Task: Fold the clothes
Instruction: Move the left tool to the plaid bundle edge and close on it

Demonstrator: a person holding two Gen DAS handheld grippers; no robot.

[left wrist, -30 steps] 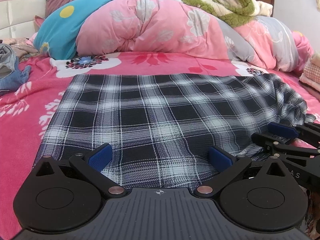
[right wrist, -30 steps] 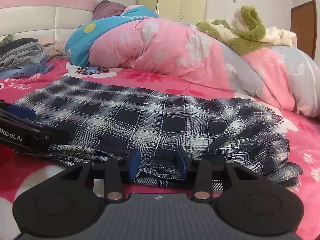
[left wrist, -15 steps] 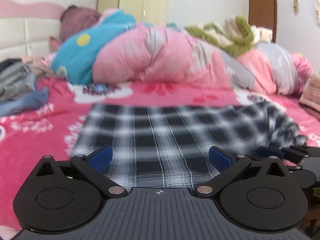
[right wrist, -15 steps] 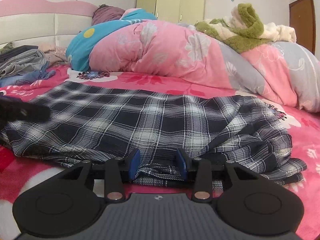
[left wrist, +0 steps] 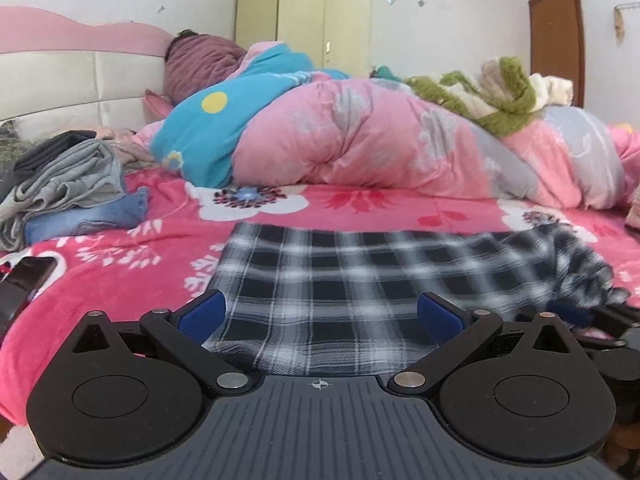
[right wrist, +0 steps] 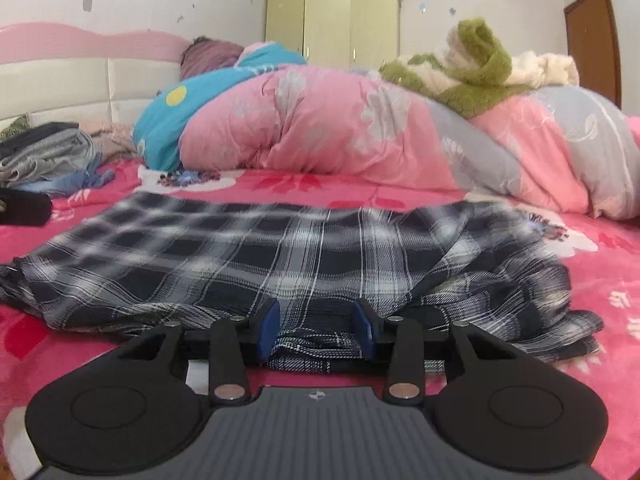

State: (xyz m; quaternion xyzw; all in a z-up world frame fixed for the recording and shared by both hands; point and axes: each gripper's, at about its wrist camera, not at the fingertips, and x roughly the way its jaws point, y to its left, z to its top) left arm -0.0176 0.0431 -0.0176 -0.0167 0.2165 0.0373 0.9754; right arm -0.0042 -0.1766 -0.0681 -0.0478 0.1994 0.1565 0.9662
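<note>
A black-and-white plaid garment (left wrist: 340, 280) lies spread on the pink flowered bedsheet (left wrist: 120, 256). My left gripper (left wrist: 320, 314) is open wide, low over the garment's near left part, with cloth showing between the blue pads (left wrist: 202, 312). In the right wrist view the plaid garment (right wrist: 304, 252) is crumpled at its right end. My right gripper (right wrist: 317, 330) is shut on a bunched hem at the near edge. The right gripper also shows dark at the left wrist view's right edge (left wrist: 600, 316).
A pile of grey and denim clothes (left wrist: 68, 196) sits at the left near the headboard (left wrist: 60, 76). A pink quilt (left wrist: 360, 140) with a green fleece blanket (left wrist: 492, 96) fills the back of the bed. A dark flat object (left wrist: 24, 284) lies at the left edge.
Both wrist views have dropped lower and tilted up, showing more wall and wardrobe. The plaid garment is shifting, and its left corner has bunched. The jaw widths look the same.
</note>
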